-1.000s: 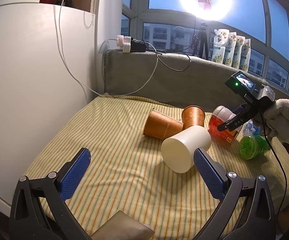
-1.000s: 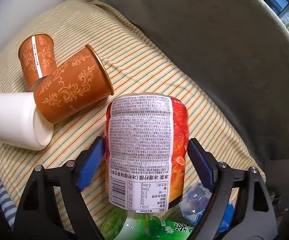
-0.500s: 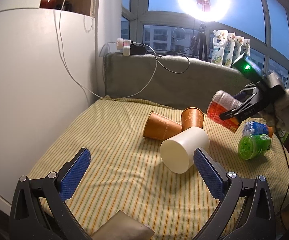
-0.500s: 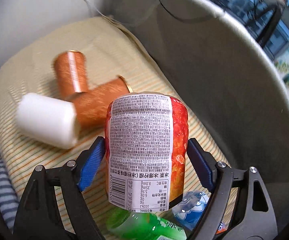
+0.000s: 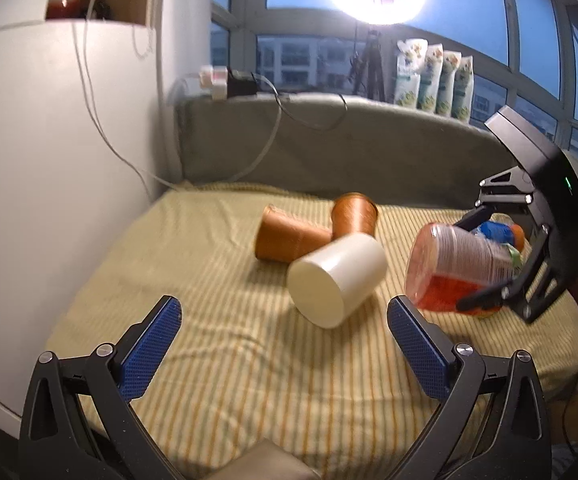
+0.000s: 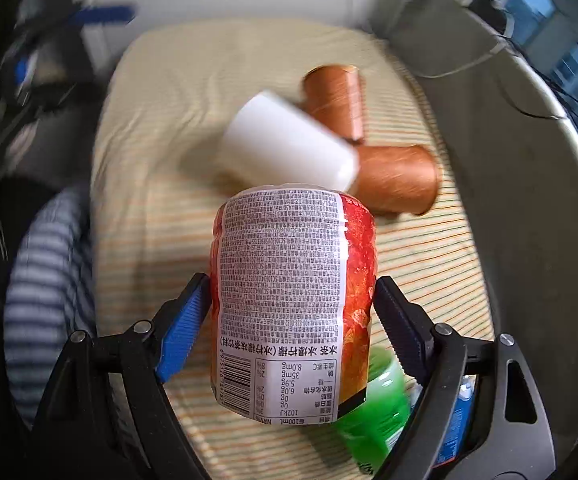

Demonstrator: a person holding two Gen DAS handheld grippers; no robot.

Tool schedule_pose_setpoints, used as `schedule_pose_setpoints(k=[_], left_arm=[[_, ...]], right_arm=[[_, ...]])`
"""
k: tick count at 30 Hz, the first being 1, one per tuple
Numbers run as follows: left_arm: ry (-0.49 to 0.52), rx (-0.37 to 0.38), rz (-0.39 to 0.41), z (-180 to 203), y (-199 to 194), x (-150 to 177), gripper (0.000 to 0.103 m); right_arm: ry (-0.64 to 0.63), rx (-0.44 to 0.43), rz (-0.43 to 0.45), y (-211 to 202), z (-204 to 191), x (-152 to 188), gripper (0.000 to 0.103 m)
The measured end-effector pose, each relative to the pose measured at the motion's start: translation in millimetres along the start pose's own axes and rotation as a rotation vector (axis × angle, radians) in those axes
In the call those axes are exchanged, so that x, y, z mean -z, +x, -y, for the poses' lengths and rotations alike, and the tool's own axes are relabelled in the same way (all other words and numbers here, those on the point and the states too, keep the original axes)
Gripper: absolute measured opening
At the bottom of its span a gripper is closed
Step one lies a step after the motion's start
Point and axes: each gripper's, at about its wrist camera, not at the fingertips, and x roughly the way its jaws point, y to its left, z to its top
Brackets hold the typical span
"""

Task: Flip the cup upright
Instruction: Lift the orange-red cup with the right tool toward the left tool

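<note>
My right gripper (image 6: 293, 320) is shut on a red labelled plastic cup (image 6: 293, 296) and holds it in the air, lying on its side; it also shows in the left wrist view (image 5: 453, 268) at the right. A white cup (image 5: 339, 280) lies on its side mid-bed, and it also shows in the right wrist view (image 6: 289, 146). Two orange paper cups (image 5: 289, 238) (image 5: 355, 216) lie tipped behind it. My left gripper (image 5: 285, 332) is open and empty, low in front of the white cup.
A striped yellow bedcover (image 5: 217, 320) covers the surface. A green bottle (image 6: 373, 404) and a blue bottle (image 5: 495, 230) lie under the right gripper. A grey headboard (image 5: 369, 148), a white wall (image 5: 49, 160) and cables stand behind.
My right gripper has swung the red cup down and toward the bed's middle, turning it. The left gripper has stayed still and open.
</note>
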Motion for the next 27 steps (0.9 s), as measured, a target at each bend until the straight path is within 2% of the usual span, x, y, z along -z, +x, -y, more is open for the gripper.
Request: schedule_pose_setpoints(k=[7,15,17,22,24,27], left_arm=[[0.064,0.105,-0.124,12,12,9,0.103],[0.199,0.223,-0.207,36,19,2,0.102],[0.254,0.242,-0.221,44,19,1,0.102],[0.295,0.282,-0.281,50,27,-4,0.102],[0.332,0.302,-0.294,56,26,-8,0.102],[0.454,0.307,-0.286,72,24,-14,0.102]], right_arm=[[-0.111,-0.019,-0.076,12,-26,24,0.086],[-0.12,-0.019,-0.053,5,-25,29,0.086],[-0.109,-0.013,-0.025,0,-25,29,0.086],[-0.021,0.026,0.082,-31,-19,36,0.086],[0.045,0.067,0.136,-47,-15,46,0.087],[0.185,0.114,0.236,-73,-10,71,0.087]])
